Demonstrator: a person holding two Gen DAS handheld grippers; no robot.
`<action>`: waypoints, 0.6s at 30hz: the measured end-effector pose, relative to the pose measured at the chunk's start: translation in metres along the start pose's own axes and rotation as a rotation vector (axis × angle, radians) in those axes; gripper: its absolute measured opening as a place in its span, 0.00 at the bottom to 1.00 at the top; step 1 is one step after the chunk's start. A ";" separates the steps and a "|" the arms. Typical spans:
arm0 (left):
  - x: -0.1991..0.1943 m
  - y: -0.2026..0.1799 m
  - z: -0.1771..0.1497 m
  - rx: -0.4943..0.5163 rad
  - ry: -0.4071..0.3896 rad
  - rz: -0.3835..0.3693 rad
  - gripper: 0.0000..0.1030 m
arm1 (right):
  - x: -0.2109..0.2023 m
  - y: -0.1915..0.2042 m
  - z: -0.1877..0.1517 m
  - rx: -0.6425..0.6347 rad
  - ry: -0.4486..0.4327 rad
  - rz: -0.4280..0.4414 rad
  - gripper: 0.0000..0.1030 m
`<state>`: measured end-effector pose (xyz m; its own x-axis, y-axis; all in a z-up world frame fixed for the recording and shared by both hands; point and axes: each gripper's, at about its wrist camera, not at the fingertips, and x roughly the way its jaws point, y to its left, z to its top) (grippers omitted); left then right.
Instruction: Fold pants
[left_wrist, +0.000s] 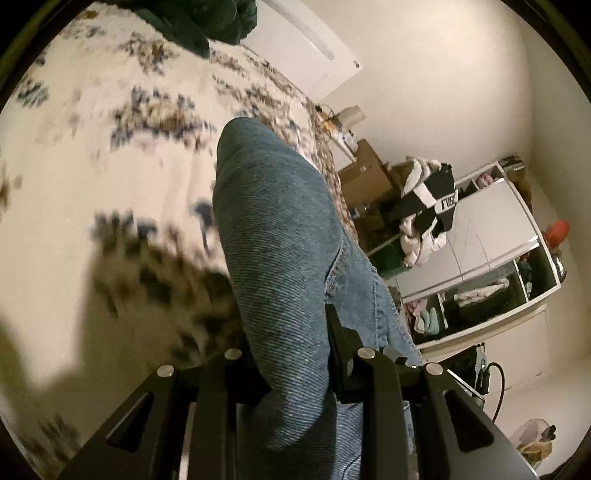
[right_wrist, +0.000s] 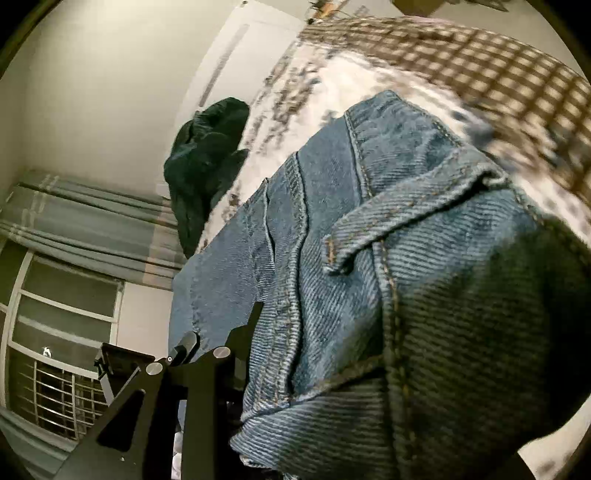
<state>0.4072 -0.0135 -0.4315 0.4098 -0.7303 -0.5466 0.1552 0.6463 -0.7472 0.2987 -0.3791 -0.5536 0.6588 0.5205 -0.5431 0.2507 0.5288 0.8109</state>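
The left wrist view alone shows a white shelf unit (left_wrist: 491, 254) and heaped clothes (left_wrist: 424, 206); the right wrist view shows a curtained window (right_wrist: 70, 280). Both the left gripper (left_wrist: 295, 354) and the right gripper (right_wrist: 295, 332) are clamped on the blue jeans (left_wrist: 273, 236), lifted over the floral bedspread (left_wrist: 110, 147).

Floral bedspread (left_wrist: 110, 155) (blurred), white shelving (left_wrist: 517, 266)
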 end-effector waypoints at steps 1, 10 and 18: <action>0.001 0.007 0.013 0.001 -0.003 0.000 0.21 | 0.013 0.007 0.006 -0.005 -0.004 0.006 0.32; 0.037 0.101 0.146 -0.002 0.005 0.024 0.21 | 0.168 0.067 0.068 -0.009 -0.017 0.002 0.32; 0.086 0.199 0.199 -0.015 0.096 0.145 0.24 | 0.316 0.063 0.095 0.043 0.042 -0.049 0.35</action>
<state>0.6523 0.0962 -0.5520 0.3392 -0.6477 -0.6822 0.0873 0.7438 -0.6627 0.5897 -0.2456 -0.6535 0.6146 0.5232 -0.5903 0.3130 0.5251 0.7914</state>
